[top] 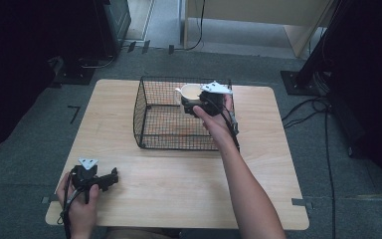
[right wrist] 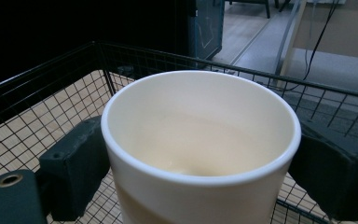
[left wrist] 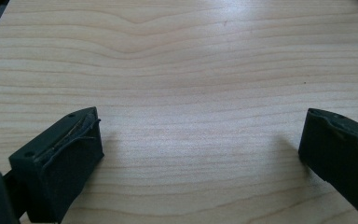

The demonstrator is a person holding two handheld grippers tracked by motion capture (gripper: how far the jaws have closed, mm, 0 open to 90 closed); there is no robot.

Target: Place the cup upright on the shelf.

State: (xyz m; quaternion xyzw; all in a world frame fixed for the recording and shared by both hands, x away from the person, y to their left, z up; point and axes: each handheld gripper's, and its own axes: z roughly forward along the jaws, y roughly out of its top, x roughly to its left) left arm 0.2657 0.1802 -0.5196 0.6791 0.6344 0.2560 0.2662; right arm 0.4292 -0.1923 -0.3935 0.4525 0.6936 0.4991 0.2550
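A cream mug [top: 190, 93] [right wrist: 200, 144] is held upright inside the black wire basket [top: 146, 112] [right wrist: 37, 93], at its back right. My right gripper [top: 204, 103] [right wrist: 200, 163] is shut on the mug, one jaw on each side of its wall. The mug is empty. My left gripper [top: 110, 179] [left wrist: 200, 149] rests low over the wooden table [top: 179, 184] [left wrist: 191, 60] near the front left corner, open, with only bare wood between its fingers [left wrist: 65, 154].
The basket stands at the middle back of the table, open at the top. Its front and left part holds nothing. Cables [top: 308, 107] lie on the grey floor to the right. Dark stands flank the table.
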